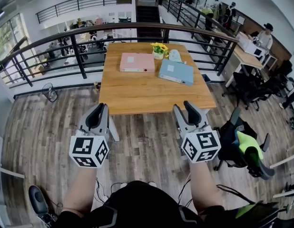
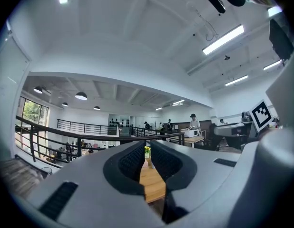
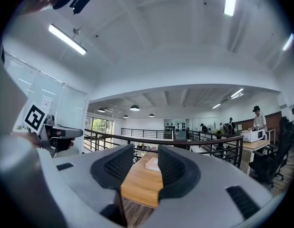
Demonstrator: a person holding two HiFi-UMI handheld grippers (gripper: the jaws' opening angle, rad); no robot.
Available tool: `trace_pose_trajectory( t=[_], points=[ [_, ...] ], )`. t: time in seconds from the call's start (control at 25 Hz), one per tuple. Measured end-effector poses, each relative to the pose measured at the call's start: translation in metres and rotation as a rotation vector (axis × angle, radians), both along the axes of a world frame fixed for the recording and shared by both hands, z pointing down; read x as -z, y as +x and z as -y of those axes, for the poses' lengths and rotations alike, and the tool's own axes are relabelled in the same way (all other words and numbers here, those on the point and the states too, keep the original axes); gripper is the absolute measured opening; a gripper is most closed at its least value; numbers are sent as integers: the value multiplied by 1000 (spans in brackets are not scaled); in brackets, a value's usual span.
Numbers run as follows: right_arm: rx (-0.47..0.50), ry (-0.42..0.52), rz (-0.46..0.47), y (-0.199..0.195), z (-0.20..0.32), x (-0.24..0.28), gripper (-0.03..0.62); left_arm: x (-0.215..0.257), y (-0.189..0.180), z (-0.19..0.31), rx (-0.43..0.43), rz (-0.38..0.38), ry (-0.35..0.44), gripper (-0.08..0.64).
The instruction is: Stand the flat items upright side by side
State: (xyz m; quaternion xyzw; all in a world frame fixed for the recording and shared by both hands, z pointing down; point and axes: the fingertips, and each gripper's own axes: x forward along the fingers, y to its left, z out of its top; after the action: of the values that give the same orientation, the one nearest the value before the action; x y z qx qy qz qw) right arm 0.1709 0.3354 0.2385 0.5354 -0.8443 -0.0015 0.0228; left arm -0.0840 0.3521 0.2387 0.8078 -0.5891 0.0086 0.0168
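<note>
Head view: the left gripper (image 1: 100,109) is held short of the near edge of the wooden table (image 1: 151,96), over the plank floor (image 1: 47,127), toward the near left corner. In the left gripper view its jaws are seen drawn almost together, with only a narrow slit left and nothing between them.

On the table, a pink folder (image 1: 137,62) is found lying flat near the far edge, left of the middle. A small pot of yellow flowers (image 1: 159,50) is placed at the far edge, just beside the pink folder's far right corner. A blue folder (image 1: 176,72) is found lying flat toward the far right corner, near the pink one but not touching it.

The right gripper (image 1: 185,109) is held short of the near edge, toward the near right corner. In the right gripper view its jaws are seen moderately apart and empty, with the table and pink folder visible through the gap.
</note>
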Motion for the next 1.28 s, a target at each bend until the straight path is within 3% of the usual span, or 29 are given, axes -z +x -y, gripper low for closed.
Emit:
trace_pose_trajectory(
  t=[0.16, 0.36, 1.28],
  points=[
    [9, 3, 10, 0, -2, 0, 203, -3, 3, -3, -22, 15, 0, 189],
    [10, 3, 15, -6, -1, -1, 264, -8, 2, -1, -45, 38, -10, 273],
    [-55, -28, -13, -53, 24, -25, 308, -41, -44, 32, -112, 29, -31, 275]
  ],
)
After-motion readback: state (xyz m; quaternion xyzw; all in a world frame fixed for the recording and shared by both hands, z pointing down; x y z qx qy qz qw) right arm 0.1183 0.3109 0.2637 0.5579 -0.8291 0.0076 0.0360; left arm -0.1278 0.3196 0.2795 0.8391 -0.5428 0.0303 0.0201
